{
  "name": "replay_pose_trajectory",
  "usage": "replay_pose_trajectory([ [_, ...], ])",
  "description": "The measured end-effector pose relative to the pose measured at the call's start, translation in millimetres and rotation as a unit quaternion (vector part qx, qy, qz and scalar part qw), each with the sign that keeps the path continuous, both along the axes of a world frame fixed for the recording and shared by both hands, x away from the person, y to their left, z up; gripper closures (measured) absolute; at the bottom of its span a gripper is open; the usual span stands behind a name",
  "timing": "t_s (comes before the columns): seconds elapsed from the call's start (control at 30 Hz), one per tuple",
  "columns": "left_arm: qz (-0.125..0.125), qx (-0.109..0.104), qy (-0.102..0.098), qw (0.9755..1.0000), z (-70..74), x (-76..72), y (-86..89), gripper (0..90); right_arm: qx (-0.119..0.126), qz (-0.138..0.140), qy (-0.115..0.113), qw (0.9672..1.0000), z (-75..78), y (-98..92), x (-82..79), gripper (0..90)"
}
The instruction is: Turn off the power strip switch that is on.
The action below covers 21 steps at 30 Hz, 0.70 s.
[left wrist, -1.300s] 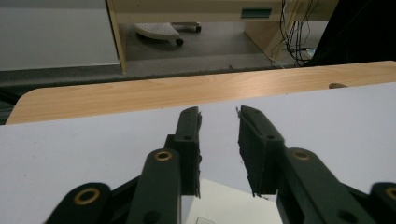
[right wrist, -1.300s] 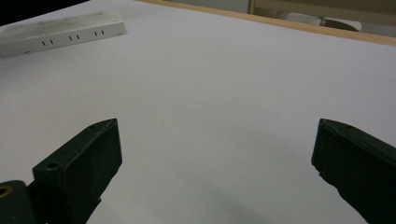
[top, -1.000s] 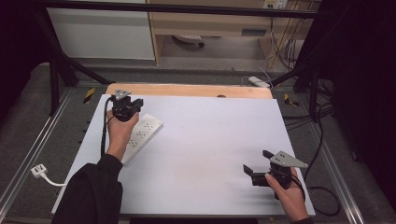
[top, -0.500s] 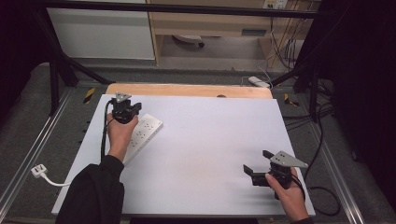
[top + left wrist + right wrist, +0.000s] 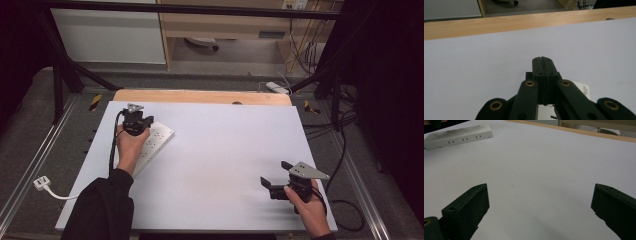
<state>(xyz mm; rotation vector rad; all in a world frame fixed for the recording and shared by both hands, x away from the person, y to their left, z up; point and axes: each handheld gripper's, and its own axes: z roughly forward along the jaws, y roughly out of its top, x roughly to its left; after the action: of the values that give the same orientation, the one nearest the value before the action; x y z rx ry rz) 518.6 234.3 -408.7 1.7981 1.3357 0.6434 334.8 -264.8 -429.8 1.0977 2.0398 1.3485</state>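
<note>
A white power strip [image 5: 150, 145] lies slantwise on the left part of the white table top [image 5: 225, 150], its far end toward the table's middle and its near end hidden under the person's left forearm. The left gripper [image 5: 134, 121] is held over the strip's far end; in the left gripper view its jaws are seen pressed flat together with nothing between them, and the strip's labelled corner [image 5: 581, 90] lies just beneath and behind them, so the strip seems to be steadied or pushed rather than gripped, though contact cannot be told. The strip's cord is judged to run off the left edge, where a white plug [image 5: 41, 183] lies on the grey floor, well apart from the strip. The right gripper [image 5: 272, 186] is held low over the near right corner of the table, its jaws spread wide and empty, apparently kept in waiting. Between it and the strip [image 5: 456, 136] only bare table is seen, so nothing stands in the way. A wooden edge [image 5: 200, 96] borders the table's far side.
</note>
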Motion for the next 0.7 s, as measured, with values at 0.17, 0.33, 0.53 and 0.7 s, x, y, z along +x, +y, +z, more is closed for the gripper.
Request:
replay_pose_trajectory([
  [0.17,0.000,0.007,0.012,0.9999,-4.1,0.5,0.1,90.0,0.000,0.001,0.001,1.0000,0.2,-0.1,-0.2,2.0],
  [0.33,0.004,0.008,0.020,0.9998,-6.7,1.6,1.5,90.0,0.000,0.001,0.001,1.0000,0.2,-0.1,-0.1,2.0],
  [0.53,0.003,0.010,0.025,0.9996,-8.5,2.0,2.3,90.0,0.000,0.002,0.001,1.0000,0.3,0.0,-0.2,2.0],
  [0.7,0.003,0.010,0.030,0.9995,-9.9,2.3,2.0,90.0,0.000,0.002,0.002,1.0000,0.4,0.2,-0.4,2.0],
])
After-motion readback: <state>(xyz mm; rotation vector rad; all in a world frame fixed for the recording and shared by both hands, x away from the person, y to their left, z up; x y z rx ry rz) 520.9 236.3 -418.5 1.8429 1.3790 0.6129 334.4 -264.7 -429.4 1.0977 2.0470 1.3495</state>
